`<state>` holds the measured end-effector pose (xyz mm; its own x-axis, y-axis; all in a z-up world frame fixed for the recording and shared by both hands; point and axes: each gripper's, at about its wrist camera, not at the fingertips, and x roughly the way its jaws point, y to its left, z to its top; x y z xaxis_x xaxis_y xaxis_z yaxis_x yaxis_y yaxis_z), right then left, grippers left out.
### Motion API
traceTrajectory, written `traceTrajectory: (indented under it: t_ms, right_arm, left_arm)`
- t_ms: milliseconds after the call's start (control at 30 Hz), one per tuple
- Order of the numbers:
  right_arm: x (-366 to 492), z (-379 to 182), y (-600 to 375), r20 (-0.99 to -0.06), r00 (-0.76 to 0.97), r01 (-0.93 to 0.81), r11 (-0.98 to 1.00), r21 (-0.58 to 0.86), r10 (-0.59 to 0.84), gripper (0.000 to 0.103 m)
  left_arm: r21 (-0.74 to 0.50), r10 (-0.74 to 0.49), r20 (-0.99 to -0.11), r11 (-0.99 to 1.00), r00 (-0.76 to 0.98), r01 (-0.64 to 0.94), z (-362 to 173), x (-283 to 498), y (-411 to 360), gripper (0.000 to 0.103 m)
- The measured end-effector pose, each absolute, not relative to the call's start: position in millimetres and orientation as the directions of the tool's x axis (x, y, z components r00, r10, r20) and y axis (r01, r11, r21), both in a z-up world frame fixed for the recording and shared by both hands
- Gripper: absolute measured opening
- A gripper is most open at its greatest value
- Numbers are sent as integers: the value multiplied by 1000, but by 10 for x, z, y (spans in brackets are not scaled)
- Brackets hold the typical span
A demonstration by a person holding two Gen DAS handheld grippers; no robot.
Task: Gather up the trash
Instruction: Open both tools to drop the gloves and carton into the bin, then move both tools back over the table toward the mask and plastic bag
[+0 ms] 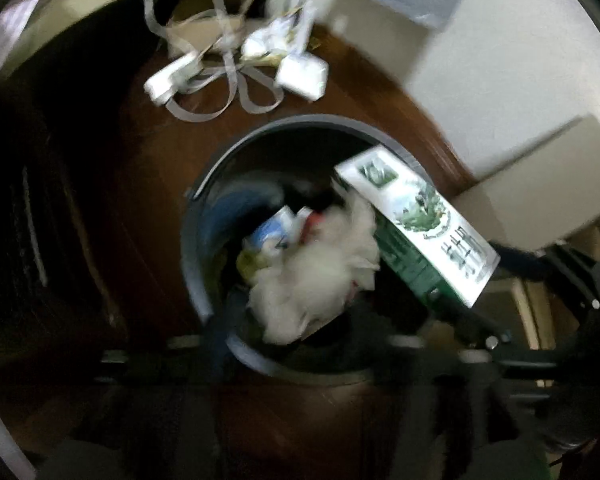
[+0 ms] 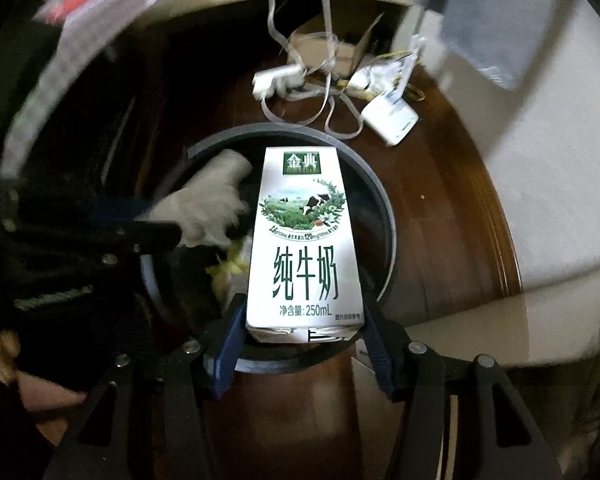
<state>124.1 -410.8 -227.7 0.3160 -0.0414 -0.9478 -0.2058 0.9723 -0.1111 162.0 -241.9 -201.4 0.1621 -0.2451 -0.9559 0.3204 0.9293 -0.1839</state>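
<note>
Milk carton (image 2: 304,248), seemingly unclamped, over bin (image 2: 228,136)

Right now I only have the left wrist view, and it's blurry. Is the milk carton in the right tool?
Observer: It sits between the right tool's blue pads, base towards the camera. I can't tell whether they press on the milk carton.
Operator: Is it over the bin?
Observer: Yes, the right wrist view shows it hanging over the bin's opening, its far end near the far rim.
Operator: And my left tool?
Observer: Seen from the right, the left tool reaches over the bin's left rim, with a white wad just past its tip.
</note>
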Motion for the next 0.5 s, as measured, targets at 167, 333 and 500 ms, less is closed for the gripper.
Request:
traceTrajectory:
  t_ms: [167,333,500]
  right_arm:
    - [1121,-2222,-4222,-943,327,-179,975,-129,-64,75]
    - [993,-2014,-4304,-933,352,-126,983,-133,-81,75]
    - [891,-1769,-4350,-919,384,-73,989,-127,-89,76]
  left_arm:
    - [-153,-232,-951,928,206,338,-1910,1561,-2412,74]
    - [-124,-222,-940,931,261,344,-1776,1488,-2394,74]
    - [-122,-231,-931,927,284,354,-1698,1466,-2369,74]
